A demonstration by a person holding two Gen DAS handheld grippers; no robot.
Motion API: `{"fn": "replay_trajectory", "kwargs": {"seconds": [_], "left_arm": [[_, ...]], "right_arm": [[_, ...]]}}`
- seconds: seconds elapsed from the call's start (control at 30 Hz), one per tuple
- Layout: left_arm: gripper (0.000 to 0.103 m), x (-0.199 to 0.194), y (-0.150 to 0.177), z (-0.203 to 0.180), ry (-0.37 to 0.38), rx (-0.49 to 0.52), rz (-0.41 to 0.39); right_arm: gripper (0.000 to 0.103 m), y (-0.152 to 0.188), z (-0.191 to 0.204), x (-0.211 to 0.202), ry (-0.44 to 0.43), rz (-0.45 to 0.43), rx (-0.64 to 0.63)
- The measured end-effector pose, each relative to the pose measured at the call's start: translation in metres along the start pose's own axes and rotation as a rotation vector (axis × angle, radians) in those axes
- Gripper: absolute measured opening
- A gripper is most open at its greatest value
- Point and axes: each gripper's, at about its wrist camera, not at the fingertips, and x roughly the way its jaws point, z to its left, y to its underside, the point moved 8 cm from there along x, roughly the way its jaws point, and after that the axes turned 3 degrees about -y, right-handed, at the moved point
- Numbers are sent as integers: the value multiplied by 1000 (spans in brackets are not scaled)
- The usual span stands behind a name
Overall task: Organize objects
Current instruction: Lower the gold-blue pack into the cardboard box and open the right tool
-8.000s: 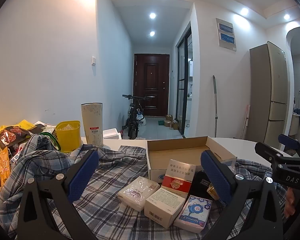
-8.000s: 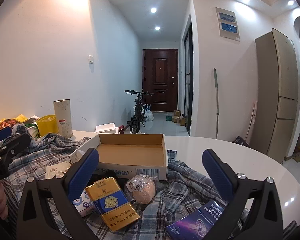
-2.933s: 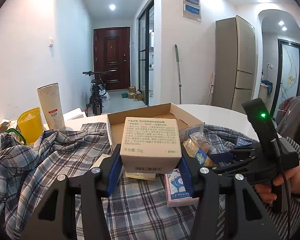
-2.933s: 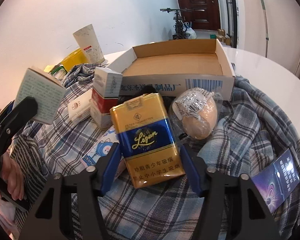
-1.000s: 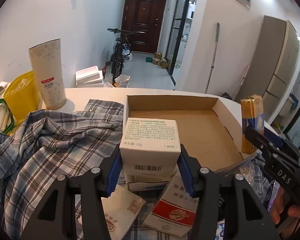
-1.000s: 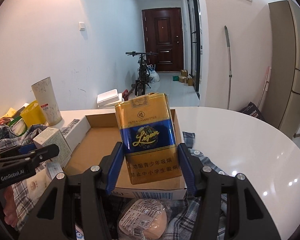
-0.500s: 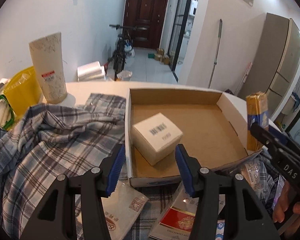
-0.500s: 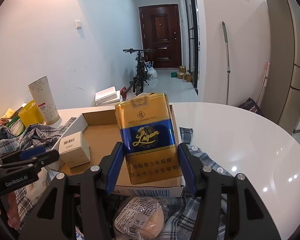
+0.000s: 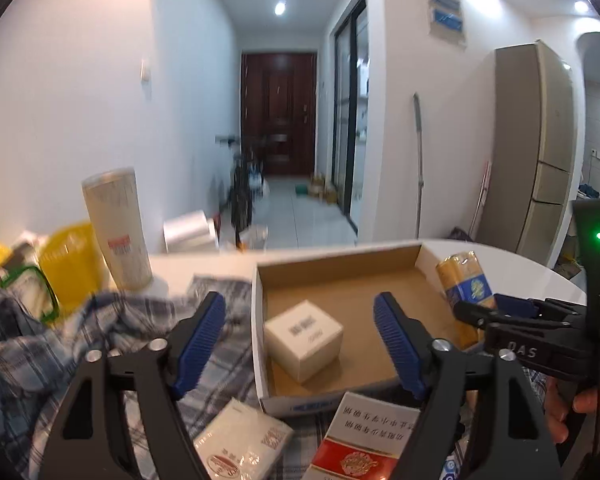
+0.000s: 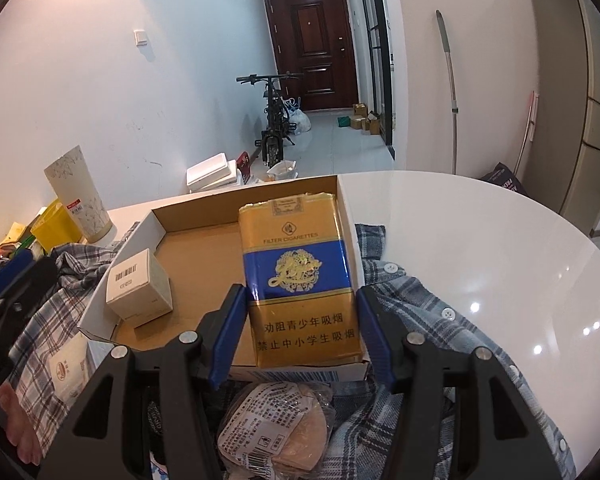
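Left gripper [image 9: 300,334] opening, empty; white box [image 9: 303,339] boxed; right gripper [image 10: 300,320] loosening round cigarettes [image 10: 300,280]; several items left

The right gripper [image 10: 302,332], jaws opening, has the gold cigarette pack [image 10: 300,280] between them over the cardboard box [image 10: 196,248] holding a white carton [image 10: 140,288].
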Motion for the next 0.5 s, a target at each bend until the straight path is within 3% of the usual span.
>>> {"fn": "replay_trajectory", "kwargs": {"seconds": [0.1, 0.2, 0.37, 0.5], "left_arm": [[87, -19, -11, -8, 4, 36, -89], [87, -33, -21, -17, 1, 78, -127], [87, -68, -47, -23, 0, 91, -190], [87, -102, -57, -27, 17, 150, -228]], "right_arm": [[64, -2, -1, -5, 5, -5, 25], [70, -15, 1, -25, -30, -34, 66], [97, -45, 2, -85, -50, -172, 131], [99, -52, 3, -121, -69, -211, 130]]}}
